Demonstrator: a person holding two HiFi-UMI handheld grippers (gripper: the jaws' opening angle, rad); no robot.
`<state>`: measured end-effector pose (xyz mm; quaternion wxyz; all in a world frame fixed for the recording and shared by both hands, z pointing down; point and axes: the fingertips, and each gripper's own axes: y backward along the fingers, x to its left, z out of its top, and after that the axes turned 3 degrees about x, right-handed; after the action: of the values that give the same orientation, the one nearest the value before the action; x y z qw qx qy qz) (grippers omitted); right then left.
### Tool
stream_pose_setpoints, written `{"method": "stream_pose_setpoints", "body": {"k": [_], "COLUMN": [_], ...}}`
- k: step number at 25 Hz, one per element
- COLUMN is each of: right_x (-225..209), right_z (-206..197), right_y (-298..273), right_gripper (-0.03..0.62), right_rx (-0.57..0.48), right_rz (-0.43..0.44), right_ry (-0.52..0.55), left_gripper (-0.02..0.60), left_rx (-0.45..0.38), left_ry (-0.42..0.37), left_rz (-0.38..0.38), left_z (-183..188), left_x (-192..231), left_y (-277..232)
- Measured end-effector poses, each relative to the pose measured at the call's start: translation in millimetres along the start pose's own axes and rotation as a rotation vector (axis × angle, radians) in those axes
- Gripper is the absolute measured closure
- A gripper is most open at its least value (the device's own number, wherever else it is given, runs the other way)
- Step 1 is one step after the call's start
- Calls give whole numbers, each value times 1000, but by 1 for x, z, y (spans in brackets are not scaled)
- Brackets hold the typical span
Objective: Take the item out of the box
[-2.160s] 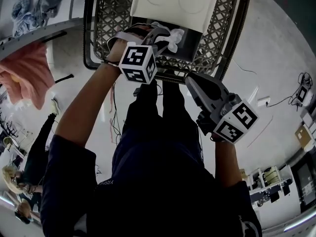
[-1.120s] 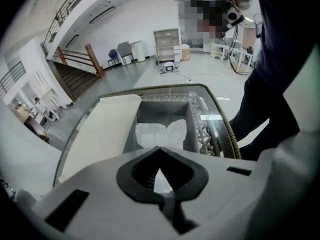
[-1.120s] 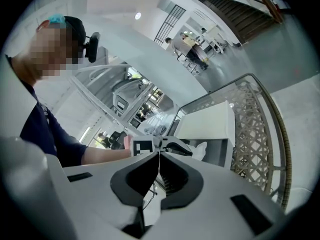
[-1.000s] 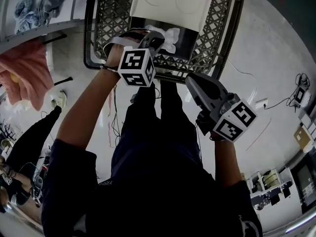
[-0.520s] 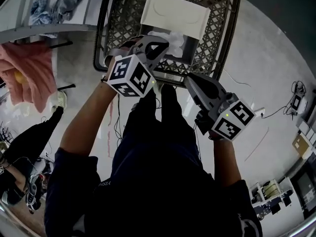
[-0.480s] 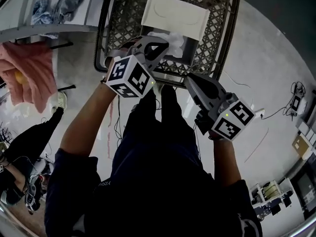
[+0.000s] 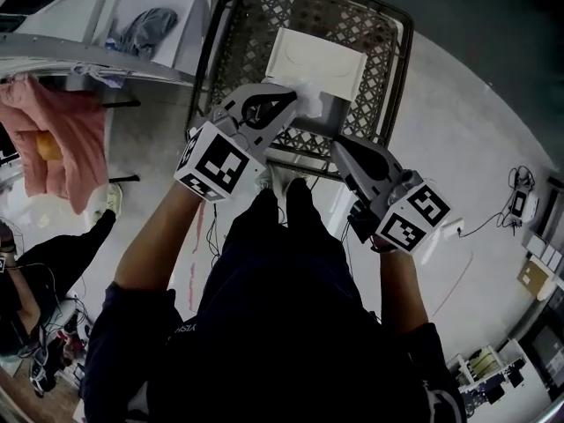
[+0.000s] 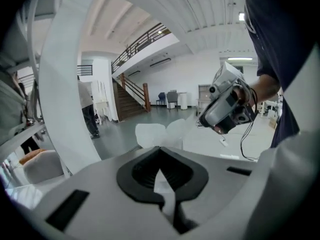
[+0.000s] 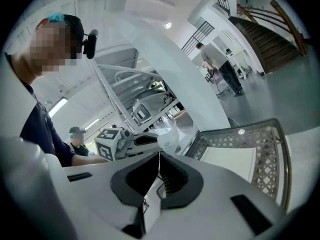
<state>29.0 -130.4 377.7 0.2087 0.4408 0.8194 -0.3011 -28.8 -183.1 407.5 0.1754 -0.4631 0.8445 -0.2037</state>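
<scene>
Over the basket (image 7: 231,33), a white item (image 8: 152,134), mostly hidden, is pinched by the left gripper (image 7: 293,102); the right gripper (image 7: 340,145) is pressed together.

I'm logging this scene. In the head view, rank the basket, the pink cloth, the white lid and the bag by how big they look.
1. basket
2. pink cloth, though it may hang nearer the camera
3. white lid
4. bag, partly hidden by the left hand-held gripper
</scene>
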Motion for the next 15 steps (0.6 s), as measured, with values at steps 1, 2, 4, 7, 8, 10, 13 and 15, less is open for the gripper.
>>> {"method": "stream_pose_setpoints", "body": {"k": [1,2,4,7,8,10,13,15], "right_x": [5,9,16,27,30,36,46,53], "right_z": [6,12,23,37,41,50,62,68], "right_y": [0,-1,-2,-4,-4,-5,-5,-3], "right_gripper": [569,568,569,569,569,569,569,569], "right_rx": [-4,-9,-20,-34,-39,-51,-67,-77], "right_rz": [1,3,6,8,9,11,12,13], "right_ry": [17,34,60,84,94,116,152,173], "left_gripper": [574,574,574,574,574,574,574,574], "left_rx": [-23,-44,-78,-123,-137,-167,-213,-240], "left_ry": [10,16,29,65,75,83,88,98], "left_rz": [11,20,31,45,50,65,91,106], "left_z": [8,15,29,43,46,54,65,71], "left_x": [2,4,8,9,11,16,24,28], "left_y": [6,13,25,42,47,57,72,82]}}
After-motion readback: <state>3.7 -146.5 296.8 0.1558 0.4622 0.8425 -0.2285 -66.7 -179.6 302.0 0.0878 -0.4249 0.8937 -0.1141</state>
